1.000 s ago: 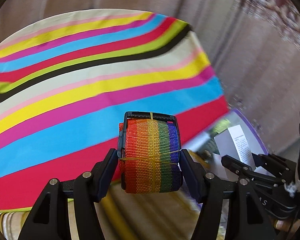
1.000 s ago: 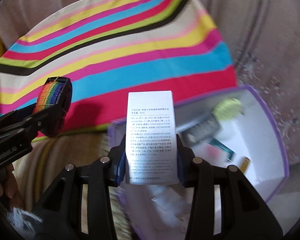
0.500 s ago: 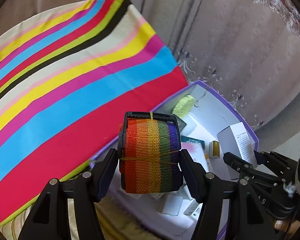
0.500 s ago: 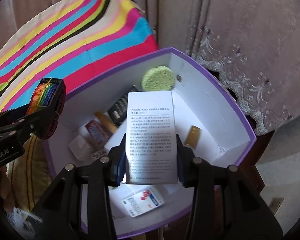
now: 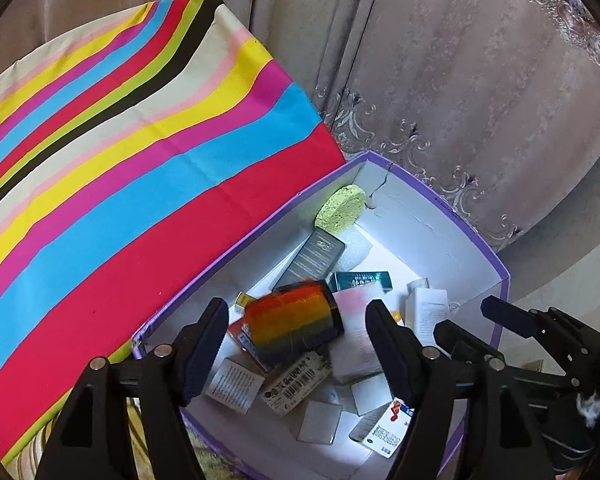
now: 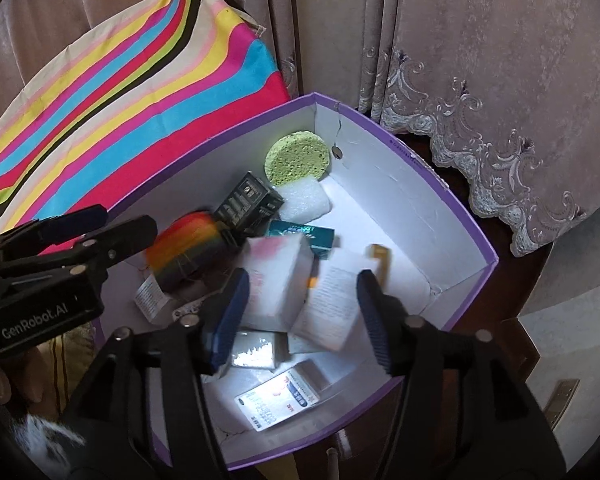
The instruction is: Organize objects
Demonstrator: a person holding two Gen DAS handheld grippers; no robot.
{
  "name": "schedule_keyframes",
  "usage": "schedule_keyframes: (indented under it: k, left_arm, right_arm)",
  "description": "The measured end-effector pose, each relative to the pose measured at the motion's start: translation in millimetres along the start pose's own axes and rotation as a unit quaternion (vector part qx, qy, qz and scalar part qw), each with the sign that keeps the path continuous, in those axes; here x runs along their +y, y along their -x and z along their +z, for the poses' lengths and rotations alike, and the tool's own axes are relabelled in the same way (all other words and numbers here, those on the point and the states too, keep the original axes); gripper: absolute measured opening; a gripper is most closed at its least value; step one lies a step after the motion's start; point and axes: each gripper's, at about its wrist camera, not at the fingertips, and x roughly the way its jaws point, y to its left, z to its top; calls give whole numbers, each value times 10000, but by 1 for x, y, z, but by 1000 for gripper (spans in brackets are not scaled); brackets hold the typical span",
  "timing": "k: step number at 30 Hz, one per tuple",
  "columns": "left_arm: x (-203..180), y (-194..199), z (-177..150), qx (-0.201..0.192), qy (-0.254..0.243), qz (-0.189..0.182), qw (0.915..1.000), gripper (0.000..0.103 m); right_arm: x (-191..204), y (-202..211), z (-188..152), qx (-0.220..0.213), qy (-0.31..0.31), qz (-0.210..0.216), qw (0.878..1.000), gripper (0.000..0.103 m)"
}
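Left wrist view looks down into a purple-edged white box [image 5: 476, 248] beside a striped cloth [image 5: 120, 152]. The left gripper [image 5: 296, 344] is spread wide and grasps nothing. The rainbow strap roll [image 5: 296, 326] sits blurred in the gap between its fingers but touches neither; it seems to be dropping or just landing on the small cartons piled in the box, lying on its side with its round axis running roughly toward the far corner. In the right wrist view the same roll [image 6: 184, 252] shows smeared just beyond the left gripper's fingertips.

The right gripper [image 6: 300, 320] is likewise released, its fingers parted over the box. A white printed carton [image 6: 332, 300] lies tilted straight ahead between them, near but apart from both, with a pink-marked white box [image 6: 278, 280] just to its left. Both things now lie inside the box, so any coming move probably means lifting both grippers up and away; the left is nearer the roll, the right nearer the carton.

Further in rest a green sponge disc [image 6: 298, 156], a dark carton [image 6: 248, 200], a white foam block [image 6: 306, 200] and a teal carton [image 6: 304, 236]. Whether the roll has settled cannot be told through the blur. The near wall of the box is cut off behind the gripper frames, and the print on the cartons is too small to read.
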Motion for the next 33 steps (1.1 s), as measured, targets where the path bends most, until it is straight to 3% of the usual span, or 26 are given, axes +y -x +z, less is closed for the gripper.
schedule_keyframes:
  k: [2,6,8,10,12,16,21,33]
  left_arm:
    - [0,5,-4,14,-17,-85,10000,76]
    - [8,18,-16,121,128,-455,9988,89]
    - [10,27,-25,109,91,-503,9986,93]
    - [12,38,-35,106,34,-476,9988,103]
    - [10,46,-40,88,-36,-353,9993,103]
    - [20,57,-56,86,163,-721,9972,103]
    - [36,56,-65,14,583,-922,9940,103]
    - [47,41,-72,321,794,-867,9925,103]
  right_arm:
    - [1,5,-2,-29,-29,-4,10000,68]
    - [4,15,-8,-26,-31,-104,9999,71]
    - [8,22,-13,-43,-9,-159,9999,72]
    - [12,28,-17,-53,-1,-176,9998,73]
    - [18,35,-24,-56,48,-232,9997,73]
    - [25,51,-38,-98,104,-372,9992,73]
    - [26,59,-50,-150,22,-551,9984,73]
    - [24,51,-50,-70,21,-629,9980,73]
